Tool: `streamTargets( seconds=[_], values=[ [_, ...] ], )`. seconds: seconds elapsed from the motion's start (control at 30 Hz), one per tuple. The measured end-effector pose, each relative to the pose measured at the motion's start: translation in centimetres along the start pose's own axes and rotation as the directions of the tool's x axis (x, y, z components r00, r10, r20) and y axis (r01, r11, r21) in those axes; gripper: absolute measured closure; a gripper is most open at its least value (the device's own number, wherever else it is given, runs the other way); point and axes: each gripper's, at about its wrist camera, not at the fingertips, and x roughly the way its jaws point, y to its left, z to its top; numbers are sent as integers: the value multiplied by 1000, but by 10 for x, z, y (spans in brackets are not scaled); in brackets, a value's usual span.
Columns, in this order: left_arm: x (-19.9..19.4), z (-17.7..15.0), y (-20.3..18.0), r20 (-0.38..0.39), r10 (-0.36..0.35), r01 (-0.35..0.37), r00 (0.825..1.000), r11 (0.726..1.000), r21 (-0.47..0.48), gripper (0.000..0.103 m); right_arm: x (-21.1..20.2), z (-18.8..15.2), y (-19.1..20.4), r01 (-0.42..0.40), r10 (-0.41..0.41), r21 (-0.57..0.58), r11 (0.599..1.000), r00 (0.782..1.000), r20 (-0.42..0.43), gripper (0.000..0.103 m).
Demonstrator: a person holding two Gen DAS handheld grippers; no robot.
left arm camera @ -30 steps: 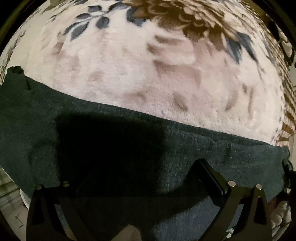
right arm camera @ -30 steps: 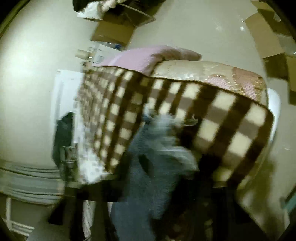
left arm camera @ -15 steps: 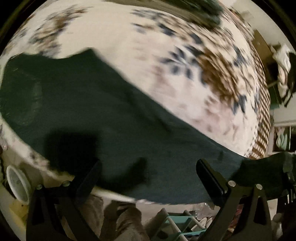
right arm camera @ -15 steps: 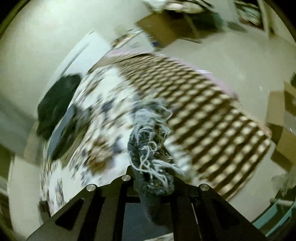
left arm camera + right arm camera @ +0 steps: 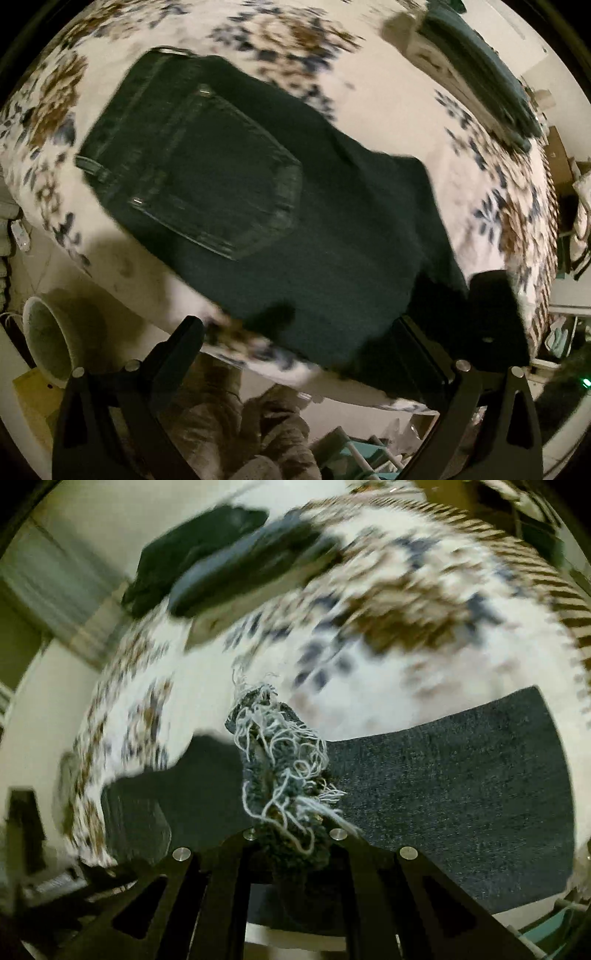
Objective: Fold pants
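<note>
Right claw [image 5: 290,834] around one frayed hem [image 5: 280,760]

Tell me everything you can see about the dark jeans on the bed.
The jeans look like dark denim, lying flat on the floral blanket with a stitched back pocket facing up, two small rivets at its corners, and a belt loop at the waistband. In the right wrist view a frayed hem with loose pale threads is bunched and clamped in the shut right tool, above the flat denim. The left tool stands open over the near edge, gripping nothing.
</note>
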Motion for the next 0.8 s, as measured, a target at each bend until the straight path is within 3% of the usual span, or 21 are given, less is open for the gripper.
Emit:
streamTargets(
  seconds=[0.07,0.13,0.2,0.23,0.27,0.3,0.43,0.57,0.67,0.8],
  values=[
    [0,4,14,11,9,-9,1000,1000,-4,0,31,-14,17,28,-29,-21,999,997,-71,94],
    [1,8,29,10,13,-13,1000,1000,-27,0,65,-30,38,95,-107,-79,992,981,-160,85],
    [1,10,44,0,2,-2,1000,998,-64,0,77,-36,53,111,-138,-141,984,970,-198,64],
    [0,11,51,-1,-4,4,1000,996,-84,0,75,-36,60,73,-104,-150,986,972,-210,57],
    [-2,12,56,-2,-9,9,1000,995,-98,0,72,-36,64,37,-68,-141,989,971,-227,40],
    [-3,12,61,-2,-14,14,1000,994,-108,0,65,-34,64,-14,-14,-109,994,969,-248,32],
    [-8,14,73,7,-32,32,999,990,-138,0,14,-24,45,-71,76,33,997,982,-175,32],
    [-6,15,81,19,-39,42,999,986,-160,0,-11,-24,4,-7,28,173,985,993,-118,32],
    [0,17,89,20,-29,32,999,983,-183,0,19,-27,-2,65,-34,145,987,979,-202,64],
    [1,22,112,60,14,-1,998,976,-218,0,76,-45,34,42,-30,33,999,951,-309,64]
  ],
)
